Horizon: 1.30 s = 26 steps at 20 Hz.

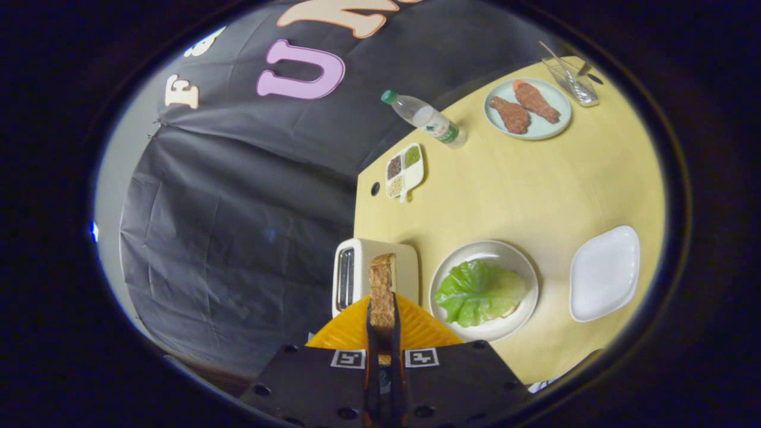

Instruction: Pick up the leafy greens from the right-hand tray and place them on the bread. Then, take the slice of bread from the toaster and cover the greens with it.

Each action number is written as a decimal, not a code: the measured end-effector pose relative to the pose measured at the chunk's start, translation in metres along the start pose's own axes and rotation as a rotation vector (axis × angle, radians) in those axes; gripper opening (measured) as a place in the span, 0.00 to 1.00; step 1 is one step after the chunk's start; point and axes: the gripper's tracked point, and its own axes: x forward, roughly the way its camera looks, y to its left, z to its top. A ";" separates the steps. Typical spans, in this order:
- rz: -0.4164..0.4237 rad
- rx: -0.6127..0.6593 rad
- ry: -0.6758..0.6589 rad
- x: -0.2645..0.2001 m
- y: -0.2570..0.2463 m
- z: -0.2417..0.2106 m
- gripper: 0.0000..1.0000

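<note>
My gripper [383, 324] is shut on a brown slice of bread [382, 288], held edge-on between both fingers above the white toaster [365, 270]. The toaster stands just ahead of the fingers at the yellow table's [523, 190] near-left corner, its dark slot showing beside the slice. Right of the toaster a round white plate [484, 249] holds the leafy greens [475, 291], which lie spread over another slice of bread whose edge peeks out under them. Further right lies a white tray [603, 272] with nothing on it.
A water bottle [425, 117] lies beyond the toaster near a small divided dish of seasonings [404, 170]. Far across the table sit a pale green plate [528, 109] with two brown meat pieces and a clear container [572, 80] with utensils. The table edge drops off left of the toaster.
</note>
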 end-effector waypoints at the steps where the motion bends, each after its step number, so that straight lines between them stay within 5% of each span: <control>1: -0.003 -0.005 0.008 0.006 -0.013 -0.008 0.10; 9: -0.067 0.017 0.044 0.059 -0.098 -0.040 0.10; 15: -0.198 -0.050 0.029 0.072 -0.143 -0.038 0.10; 21: -0.247 -0.124 0.010 0.072 -0.147 -0.036 0.10; 26: -0.373 -0.267 -0.002 0.072 -0.165 -0.036 0.40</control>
